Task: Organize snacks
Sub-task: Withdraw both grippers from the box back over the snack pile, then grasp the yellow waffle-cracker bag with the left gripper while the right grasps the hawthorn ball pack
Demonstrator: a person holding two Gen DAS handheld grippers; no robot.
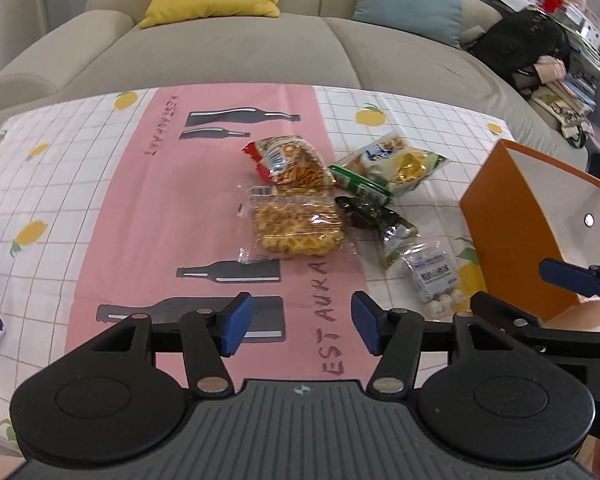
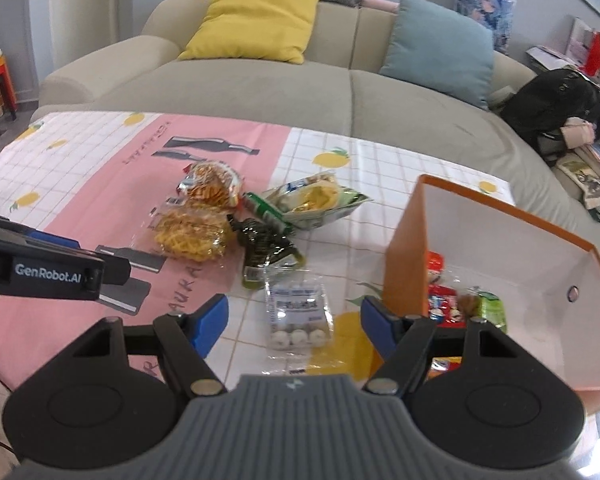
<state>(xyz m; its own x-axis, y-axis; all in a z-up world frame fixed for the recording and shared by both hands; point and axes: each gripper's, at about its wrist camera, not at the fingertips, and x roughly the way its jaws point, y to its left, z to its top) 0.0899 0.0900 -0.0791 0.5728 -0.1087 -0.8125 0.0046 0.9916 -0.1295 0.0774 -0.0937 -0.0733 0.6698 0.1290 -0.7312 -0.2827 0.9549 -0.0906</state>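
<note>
Two grippers hover open and empty. Right gripper (image 2: 294, 322) frames the clear packet of white candy balls (image 2: 298, 316) at lower centre, long axis pointing away; orange box (image 2: 406, 248) sits right.

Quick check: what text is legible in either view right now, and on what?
"GenRobot.AI": side of the left gripper.
"EST AURA", partly hidden: pink strip of the tablecloth.
Same word, far end: too distorted to read.
Labels on the snack packs: too blurred.
</note>
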